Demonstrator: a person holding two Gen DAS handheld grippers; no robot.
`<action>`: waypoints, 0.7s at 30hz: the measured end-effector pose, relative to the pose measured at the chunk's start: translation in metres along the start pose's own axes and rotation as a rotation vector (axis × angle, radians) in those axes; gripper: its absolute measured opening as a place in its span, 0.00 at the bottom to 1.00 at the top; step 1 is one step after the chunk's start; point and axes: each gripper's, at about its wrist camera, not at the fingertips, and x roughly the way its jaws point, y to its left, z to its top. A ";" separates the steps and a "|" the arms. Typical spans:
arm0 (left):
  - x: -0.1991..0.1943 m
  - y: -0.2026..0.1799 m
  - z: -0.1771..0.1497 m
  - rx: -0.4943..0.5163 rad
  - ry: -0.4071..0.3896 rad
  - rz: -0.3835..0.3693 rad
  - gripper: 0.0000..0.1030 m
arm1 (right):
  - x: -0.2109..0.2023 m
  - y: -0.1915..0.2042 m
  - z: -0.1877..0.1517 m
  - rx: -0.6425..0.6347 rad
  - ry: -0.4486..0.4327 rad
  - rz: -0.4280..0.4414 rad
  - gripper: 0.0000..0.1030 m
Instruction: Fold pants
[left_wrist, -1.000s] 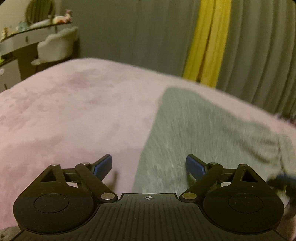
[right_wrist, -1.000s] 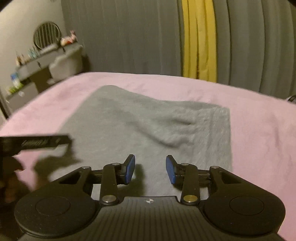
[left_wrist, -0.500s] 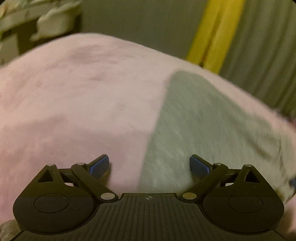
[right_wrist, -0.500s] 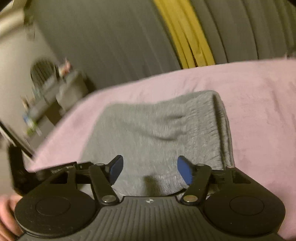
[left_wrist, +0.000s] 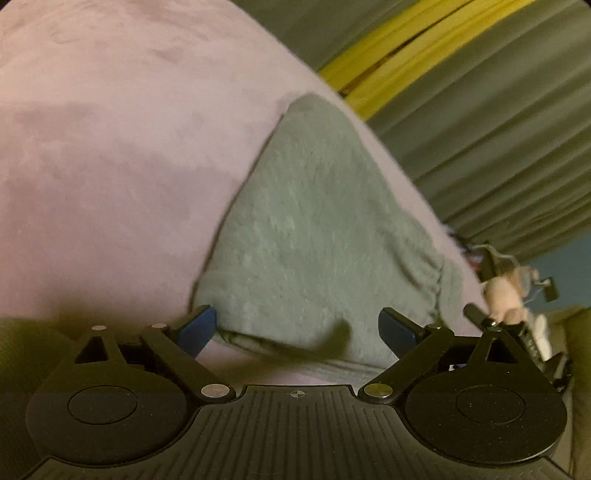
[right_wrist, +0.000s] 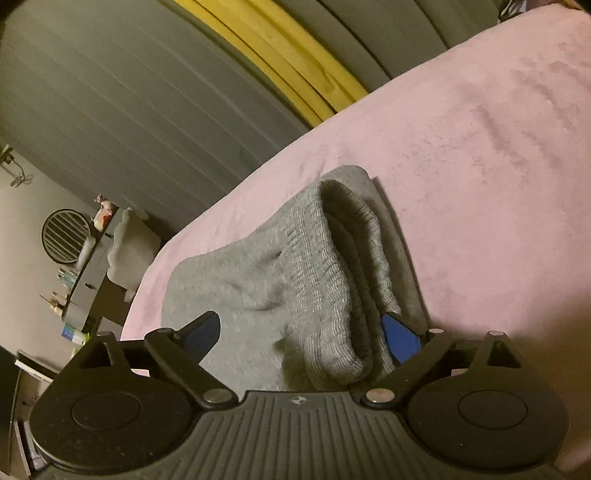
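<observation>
Where curtains (right_wrist: 122, 122) hang, dresser (right_wrist: 88, 273) beyond bed (right_wrist: 480, 155)

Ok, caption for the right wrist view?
Open right tongs straddle the ribbed waistband of folded grey pants on a pink bedspread.

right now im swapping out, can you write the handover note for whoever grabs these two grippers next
Left gripper: jaws wide, nothing pinched, poised over the near corner of the grey pants.
Right gripper: its jaws have just been opening; the ribbed waistband lies between the pads, not pressed.
Pants: folded into a compact stack on the pink bedspread, waistband end toward the right gripper.
Done: pants already lie in several layers.
Left: unclear whether another fold is wanted; if so, probably pinch both near corners and carry them over, then smooth the stack.
</observation>
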 end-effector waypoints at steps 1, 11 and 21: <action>0.001 -0.002 -0.002 -0.012 0.001 -0.003 0.95 | 0.002 0.002 -0.001 -0.009 0.000 -0.005 0.93; 0.014 0.005 -0.017 -0.187 -0.005 -0.143 0.95 | 0.003 0.004 -0.004 -0.020 -0.009 -0.014 0.94; 0.016 -0.004 -0.017 -0.136 0.020 -0.168 0.94 | 0.004 0.009 -0.008 -0.052 -0.013 -0.039 0.94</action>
